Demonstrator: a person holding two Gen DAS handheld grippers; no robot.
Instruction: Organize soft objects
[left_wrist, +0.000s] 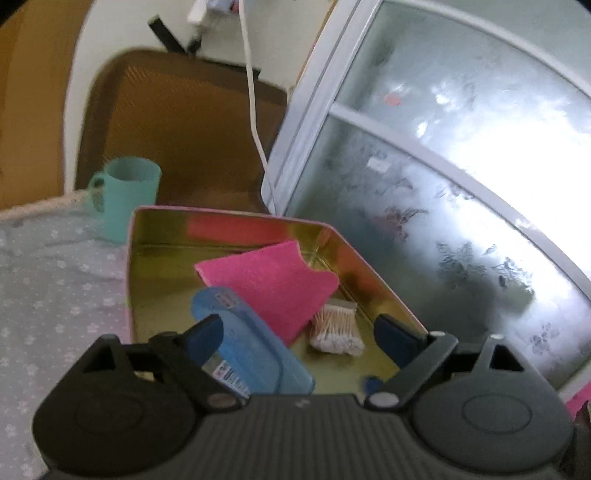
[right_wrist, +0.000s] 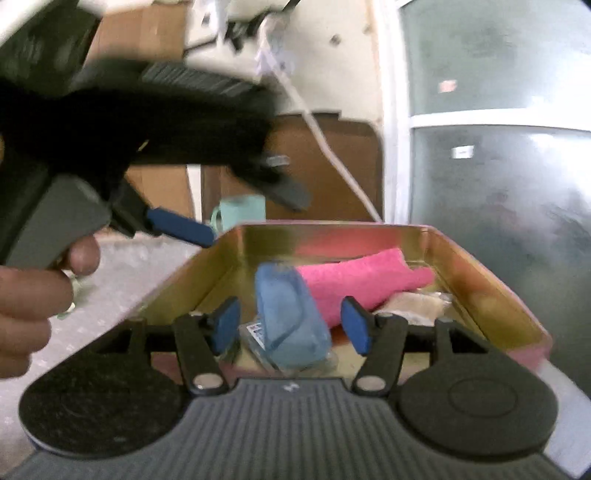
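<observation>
Your two grippers over a gold tin.
Blue packet lies between your right gripper's released fingers; left gripper also spread.

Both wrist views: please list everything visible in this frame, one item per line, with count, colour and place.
Gold-lined metal tin with pink outside: one, open, on the cloth.
Pink textured cloth: one, inside the tin, towards its far side.
Blue packet in clear wrap: one, inside the tin, near side, beside the pink cloth.
Cotton swab bundle: one, white and tan, inside the tin, next to the pink cloth.
Teal plastic mug: one, on the cloth behind the tin.
Floral tablecloth: one, pale grey.
Brown chair back: one, behind the table.
White cable: one, hanging in front of the chair.
Frosted window: white frame, right side.
Left gripper: open, over the tin.
Right gripper: open, straddling the blue packet.
</observation>
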